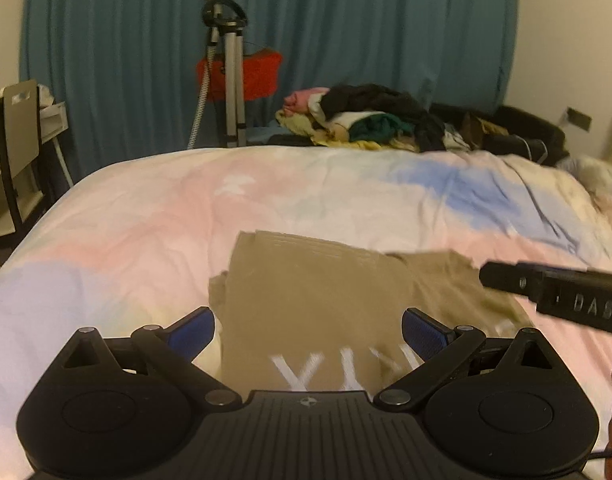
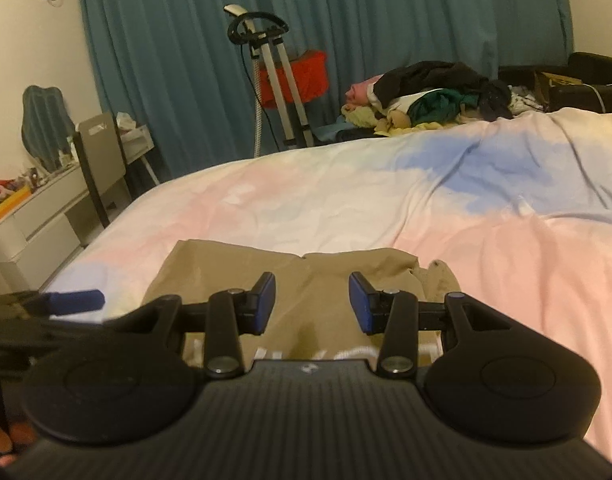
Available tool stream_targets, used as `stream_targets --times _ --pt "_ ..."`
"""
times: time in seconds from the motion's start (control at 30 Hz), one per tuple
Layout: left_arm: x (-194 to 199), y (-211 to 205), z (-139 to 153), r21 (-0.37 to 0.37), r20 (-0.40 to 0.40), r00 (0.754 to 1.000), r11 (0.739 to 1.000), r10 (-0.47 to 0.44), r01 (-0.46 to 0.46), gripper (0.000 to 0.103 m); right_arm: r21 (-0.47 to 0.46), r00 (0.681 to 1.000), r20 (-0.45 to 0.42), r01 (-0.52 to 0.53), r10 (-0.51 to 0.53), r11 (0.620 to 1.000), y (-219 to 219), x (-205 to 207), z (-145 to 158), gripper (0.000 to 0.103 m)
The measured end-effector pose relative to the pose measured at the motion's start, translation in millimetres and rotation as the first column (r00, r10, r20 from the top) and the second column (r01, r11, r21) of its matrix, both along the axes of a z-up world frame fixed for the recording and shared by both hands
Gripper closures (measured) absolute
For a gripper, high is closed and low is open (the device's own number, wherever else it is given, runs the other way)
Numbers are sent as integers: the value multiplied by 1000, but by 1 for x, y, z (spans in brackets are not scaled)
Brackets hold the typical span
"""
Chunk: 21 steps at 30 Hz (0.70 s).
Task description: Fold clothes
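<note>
We hover both grippers, left (image 1: 306, 330) and right (image 2: 312, 304), fingers spread and empty, over a partly folded tan T-shirt (image 1: 318, 300) at the bed's (image 1: 146, 216) near edge; an unsorted clothes pile (image 1: 370, 118) waits at the far edge.

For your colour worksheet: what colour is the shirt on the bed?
Tan shirt, white lettering; clearest in left wrist view.

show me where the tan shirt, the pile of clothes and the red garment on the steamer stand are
tan shirt (image 1: 306, 304), left wrist view, middle of its folded panel.
pile of clothes (image 2: 426, 96), right wrist view, middle of the heap.
red garment (image 1: 254, 76), left wrist view, its front.
</note>
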<state>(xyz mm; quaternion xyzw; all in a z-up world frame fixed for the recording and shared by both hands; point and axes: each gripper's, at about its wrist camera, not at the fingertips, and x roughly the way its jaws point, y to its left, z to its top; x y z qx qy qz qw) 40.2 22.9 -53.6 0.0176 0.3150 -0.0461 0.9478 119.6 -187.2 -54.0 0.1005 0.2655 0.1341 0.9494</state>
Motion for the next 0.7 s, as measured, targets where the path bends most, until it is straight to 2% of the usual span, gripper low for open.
stream_targets --times 0.2,0.27,0.37,0.47,0.63,0.7 --pt "5 1 -28 35 -91 995 999 39 -36 2 -14 998 -51 35 -35 999 1 -2 -19 58" --pt "10 5 -39 11 -134 990 999 51 -50 2 -25 997 -70 44 -46 999 2 0 -26 58" --pt "8 18 -46 -75 -184 980 993 79 -94 2 -42 993 -98 57 -61 997 4 3 -38 58" --pt "-4 25 -41 -117 -197 977 987 87 -111 3 -59 989 -126 70 -77 996 7 5 -50 58" --pt "-36 25 -19 -207 -157 987 977 17 -50 3 -45 984 -148 89 -95 995 4 7 -54 58" --pt "-46 25 -15 -287 -164 986 958 -39 -10 3 -38 984 -145 95 -99 995 3 7 -51 58"
